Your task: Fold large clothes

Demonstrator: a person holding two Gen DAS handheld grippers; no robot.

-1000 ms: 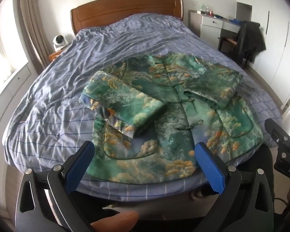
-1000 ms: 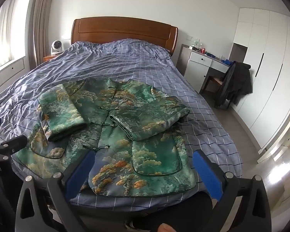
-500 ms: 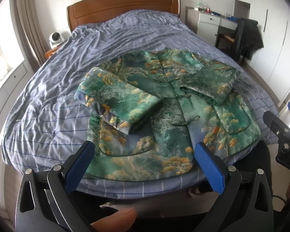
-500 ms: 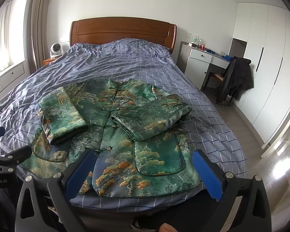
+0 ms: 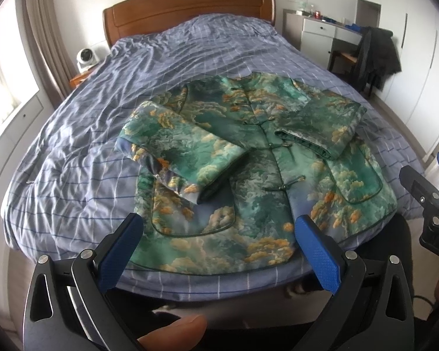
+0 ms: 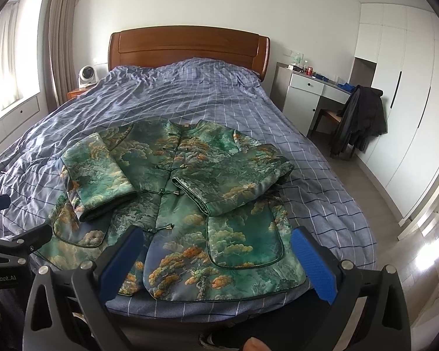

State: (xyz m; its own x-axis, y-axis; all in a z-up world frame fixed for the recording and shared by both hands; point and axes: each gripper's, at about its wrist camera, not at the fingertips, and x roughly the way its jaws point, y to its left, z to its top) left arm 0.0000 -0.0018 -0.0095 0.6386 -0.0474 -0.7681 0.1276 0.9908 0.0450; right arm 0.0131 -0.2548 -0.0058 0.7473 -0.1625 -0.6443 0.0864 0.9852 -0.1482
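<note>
Green brocade patterned with orange-gold clouds and trees — the jacket [image 5: 257, 175] [image 6: 187, 204] lies face up near the foot of the bed [image 5: 82, 152] [image 6: 322, 193], its hem close to the near edge of the mattress and its collar pointing toward the headboard [image 5: 187, 8] [image 6: 187, 46]. Both sleeves are folded inward across the front: one lies over the chest on the left side of the left wrist view [image 5: 181, 152], the other crosses from the right with its cuff ending just beside the row of knot buttons [image 5: 319, 131]. Two rounded patch pockets with dark piping show on the lower panels.

The left tongs [image 5: 216, 251] hover above the hem with the blue pads [image 5: 316, 254] wide apart, clamped on nothing. The right tongs [image 6: 216, 263] hang over the hem on the other side, pads equally spread and apart from the cloth. Each tool's black frame shows at the edge of the other's view.

Under the jacket is a wrinkled blue-grey checked duvet. A small white fan [image 6: 87, 76] stands on a nightstand beside the headboard; on the far side a white bench [image 6: 310, 93] carries small items, with a dark coat [image 6: 360, 120] draped over a chair, and white wardrobes [image 6: 406, 93] beyond
</note>
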